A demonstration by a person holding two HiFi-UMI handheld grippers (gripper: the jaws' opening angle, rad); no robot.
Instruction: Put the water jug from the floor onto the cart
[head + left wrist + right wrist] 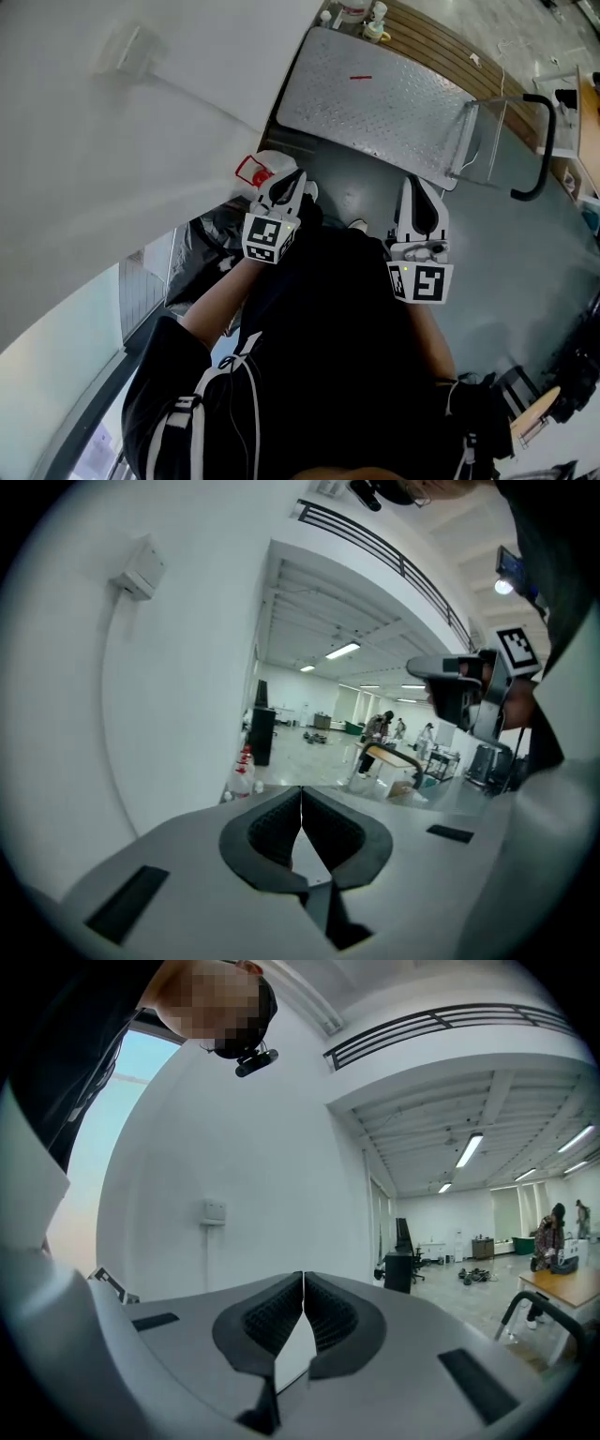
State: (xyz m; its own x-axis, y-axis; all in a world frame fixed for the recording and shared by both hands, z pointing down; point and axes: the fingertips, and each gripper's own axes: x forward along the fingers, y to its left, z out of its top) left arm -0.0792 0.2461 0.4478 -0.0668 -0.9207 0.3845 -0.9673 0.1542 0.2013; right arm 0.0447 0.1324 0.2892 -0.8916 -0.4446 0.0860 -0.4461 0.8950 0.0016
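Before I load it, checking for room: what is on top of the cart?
Only a small red mark shows on the cart deck; its handle frame covers a strip at the right end.

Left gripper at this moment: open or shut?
Shut. In the left gripper view, the pads of the left gripper meet tip to tip, with nothing between them.

Person stands facing the cart (375, 103), whose deck lies flat on the floor just ahead, its handle (536, 141) rising at the right-hand end. The wall (122, 141) runs along the left, with a wall box (127, 47) mounted on it. Water jug (261, 169) sits on the floor at the wall's foot, left of the cart's near corner. Left gripper (295, 176) just beside the jug; right gripper (413, 185) well to its right, short of the cart's edge. Small bottles (361, 14) stand beyond the cart's far end.
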